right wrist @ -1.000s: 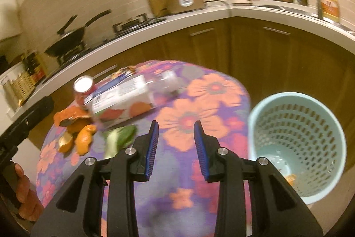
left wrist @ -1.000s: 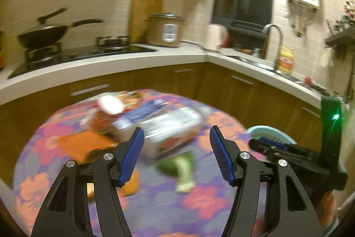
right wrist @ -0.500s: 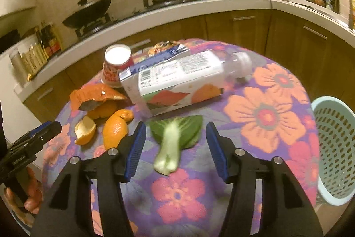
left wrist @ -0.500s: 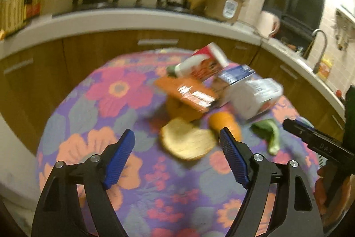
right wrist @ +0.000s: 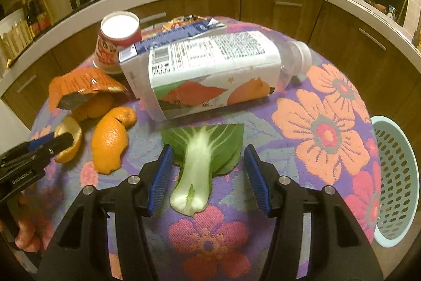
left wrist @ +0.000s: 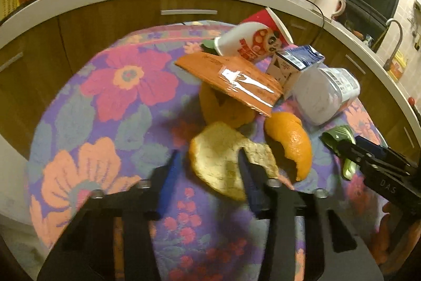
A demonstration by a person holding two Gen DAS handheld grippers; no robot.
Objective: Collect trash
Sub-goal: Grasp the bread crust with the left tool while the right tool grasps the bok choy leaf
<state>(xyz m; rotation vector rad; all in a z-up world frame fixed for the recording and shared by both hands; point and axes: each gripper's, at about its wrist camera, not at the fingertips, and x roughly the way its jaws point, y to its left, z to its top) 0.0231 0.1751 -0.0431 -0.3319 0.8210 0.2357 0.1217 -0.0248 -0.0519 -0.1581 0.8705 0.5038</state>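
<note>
Compared with half a second earlier: left gripper (left wrist: pixel 208 175) brought down onto the pale orange peel (left wrist: pixel 223 162) near the left edge of the flowered table (left wrist: pixel 105 107), jaws just closing and now narrowed about the peel's curled rim, contact uncertain through blur. Peel cupped, white pith upward. Right gripper (right wrist: pixel 208 173) nearer the bok choy leaf (right wrist: pixel 200 162), jaws spread wide on either side, not touching. Leaf flat on the cloth, white stalk toward the camera, green blade toward the lying bottle (right wrist: pixel 210 75). Pale blue basket (right wrist: pixel 397 183) beside the table at far right.
</note>
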